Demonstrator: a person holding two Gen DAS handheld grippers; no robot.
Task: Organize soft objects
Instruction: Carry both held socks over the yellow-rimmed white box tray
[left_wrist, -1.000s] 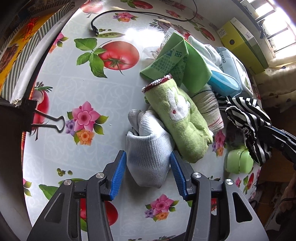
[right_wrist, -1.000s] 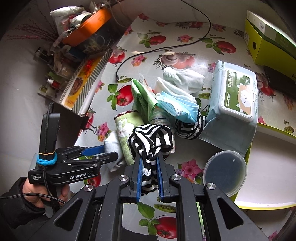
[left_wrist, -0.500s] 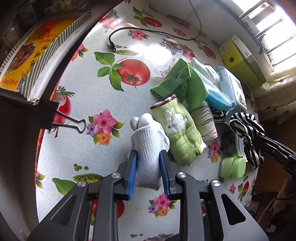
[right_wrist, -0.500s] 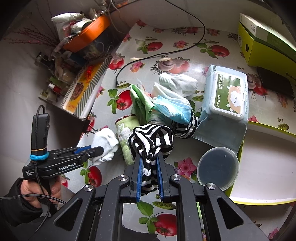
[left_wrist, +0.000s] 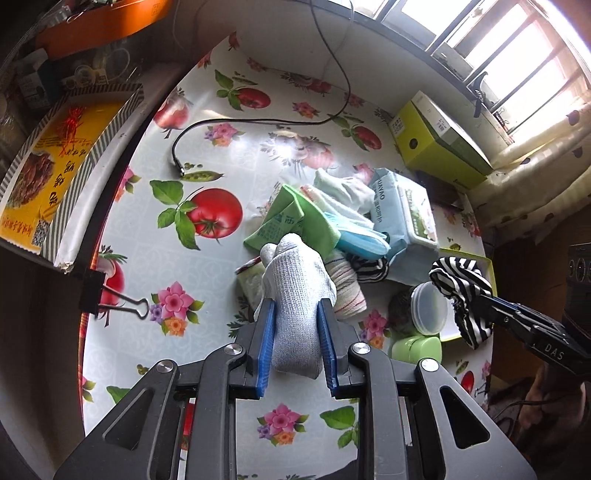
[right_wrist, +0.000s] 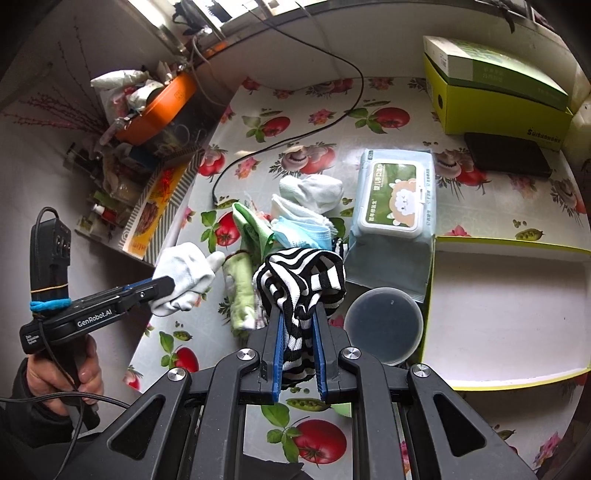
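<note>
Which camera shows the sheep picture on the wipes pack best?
The right wrist view. There the wipes pack faces the camera, so the cartoon sheep on its lid is plain to see. In the left wrist view the same pack sits far off at a slant; you see its pale side and green lid, but the sheep cannot be made out.

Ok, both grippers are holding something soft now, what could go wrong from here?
The black-and-white striped cloth droops loosely from the right gripper and could snag the round clear plastic lid below. The left gripper pinches only the cuff end of the white knit sock, which might slip out.
</note>
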